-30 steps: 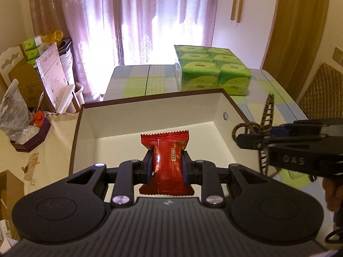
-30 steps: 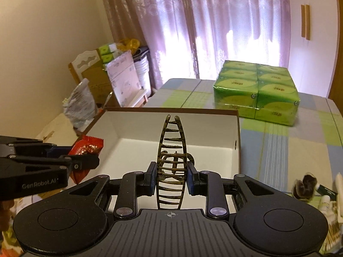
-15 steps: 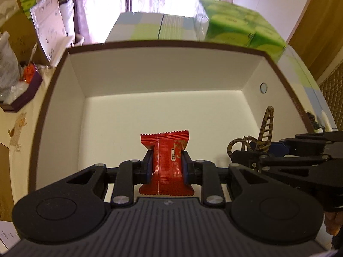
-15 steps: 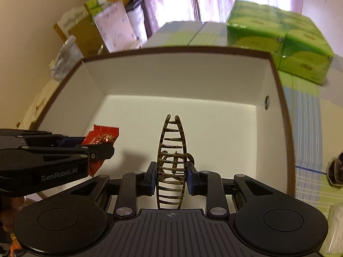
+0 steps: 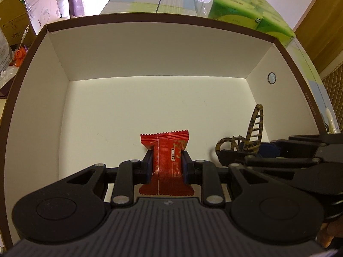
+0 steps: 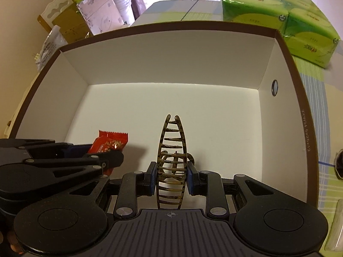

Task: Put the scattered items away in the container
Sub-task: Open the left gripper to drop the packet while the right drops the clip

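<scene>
L gripper [image 5: 167, 165] was clenched on the red snack packet [image 5: 166, 150], held upright w/ pads at mid-body, just over the box [image 5: 150, 49] floor near its front. Packet looked light, crinkly and slick, so a mid-body pinch seemed right. R gripper [image 6: 170, 176] gripped the tortoiseshell hair claw [image 6: 171, 156] across its sides: stiff, likely brittle teeth. Box interior was otherwise bare, walls well apart, with room to let go of both.
</scene>
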`<control>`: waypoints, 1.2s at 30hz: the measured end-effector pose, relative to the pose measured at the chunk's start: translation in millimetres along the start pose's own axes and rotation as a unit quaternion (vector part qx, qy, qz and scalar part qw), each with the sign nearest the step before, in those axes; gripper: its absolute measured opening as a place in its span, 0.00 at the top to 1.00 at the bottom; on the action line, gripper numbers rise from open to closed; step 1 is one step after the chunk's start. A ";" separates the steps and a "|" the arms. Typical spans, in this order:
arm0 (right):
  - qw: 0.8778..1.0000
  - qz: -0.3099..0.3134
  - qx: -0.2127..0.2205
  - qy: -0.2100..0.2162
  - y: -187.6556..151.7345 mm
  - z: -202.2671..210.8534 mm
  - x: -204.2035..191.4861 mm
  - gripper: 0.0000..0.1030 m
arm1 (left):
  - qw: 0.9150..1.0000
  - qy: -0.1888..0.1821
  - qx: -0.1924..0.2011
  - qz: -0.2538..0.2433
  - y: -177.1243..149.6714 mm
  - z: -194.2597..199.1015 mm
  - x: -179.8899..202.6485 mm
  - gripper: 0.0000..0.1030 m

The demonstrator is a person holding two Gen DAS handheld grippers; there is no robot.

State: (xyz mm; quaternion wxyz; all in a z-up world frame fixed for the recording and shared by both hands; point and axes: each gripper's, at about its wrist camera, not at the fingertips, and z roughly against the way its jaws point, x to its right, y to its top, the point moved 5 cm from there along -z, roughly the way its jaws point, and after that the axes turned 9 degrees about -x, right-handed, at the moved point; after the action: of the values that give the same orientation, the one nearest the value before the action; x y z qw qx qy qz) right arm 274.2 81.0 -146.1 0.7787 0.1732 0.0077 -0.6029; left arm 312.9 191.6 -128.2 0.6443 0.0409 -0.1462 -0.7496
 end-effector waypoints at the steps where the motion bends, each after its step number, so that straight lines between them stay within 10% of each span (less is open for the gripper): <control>1: 1.000 0.000 0.000 0.001 0.7 0.3 -0.1 0.71 | 1.000 0.003 -0.001 -0.002 1.0 -0.7 0.1 0.79; 13: 1.000 0.018 -0.010 -0.012 3.8 0.3 -3.5 0.70 | 0.999 0.036 -0.004 -0.010 6.2 0.4 -3.7 0.54; 17: 0.999 0.014 0.002 -0.039 2.1 7.7 3.1 0.29 | 0.999 0.044 -0.001 -0.003 5.4 5.7 -10.6 0.47; 24: 1.000 0.010 0.001 -0.028 -5.7 20.1 3.5 0.19 | 0.998 0.060 0.005 -0.010 0.4 16.7 -12.5 0.33; 36: 1.000 0.018 0.011 -0.023 -23.8 40.3 -5.8 0.18 | 0.997 0.073 0.019 -0.023 -14.8 35.6 -10.2 0.16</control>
State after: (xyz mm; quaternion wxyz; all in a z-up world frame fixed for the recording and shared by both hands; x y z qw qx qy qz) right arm 242.3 70.1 -113.1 0.7876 0.1685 -0.0200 -0.5924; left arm 291.7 209.4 -99.5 0.6351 0.1112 -0.1120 -0.7561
